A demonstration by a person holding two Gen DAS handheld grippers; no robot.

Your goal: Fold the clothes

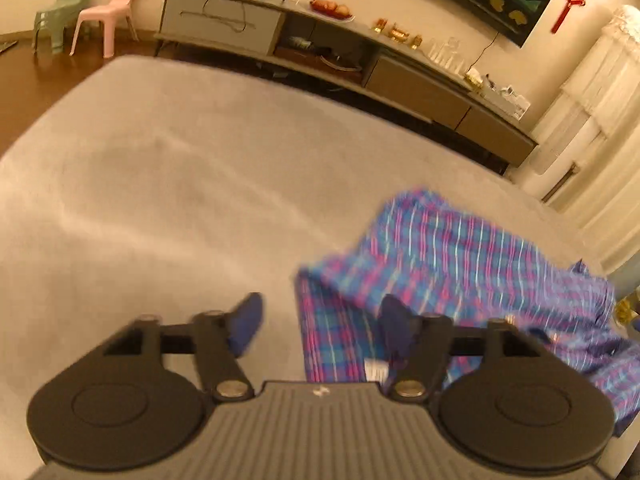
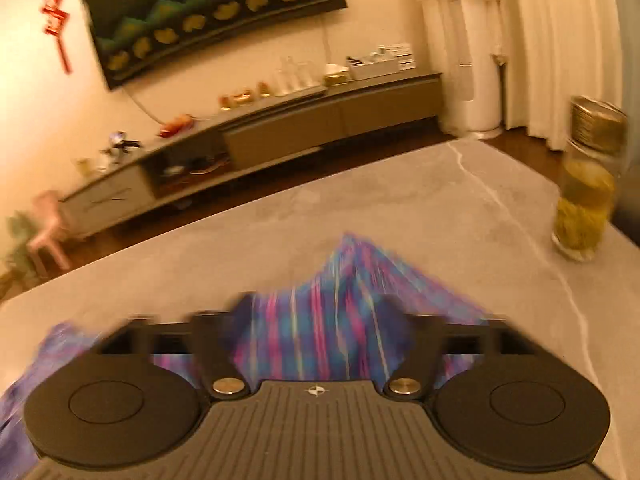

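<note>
A blue, pink and purple plaid garment point(image 1: 460, 264) lies rumpled on the grey table point(image 1: 160, 184), to the lower right in the left wrist view. My left gripper point(image 1: 320, 320) is open above the garment's left edge, with its right fingertip point(image 1: 394, 322) over the cloth and its left one over bare table. In the right wrist view the same garment point(image 2: 320, 320) fills the space between the fingers. My right gripper point(image 2: 316, 312) is open right over the cloth, which is blurred by motion.
A glass jar point(image 2: 588, 184) with a gold lid and yellow contents stands at the table's point(image 2: 400, 208) right edge. A long low TV cabinet point(image 1: 340, 56) runs behind the table. Two small plastic chairs point(image 1: 108, 12) stand at the far left. Curtains hang at the right.
</note>
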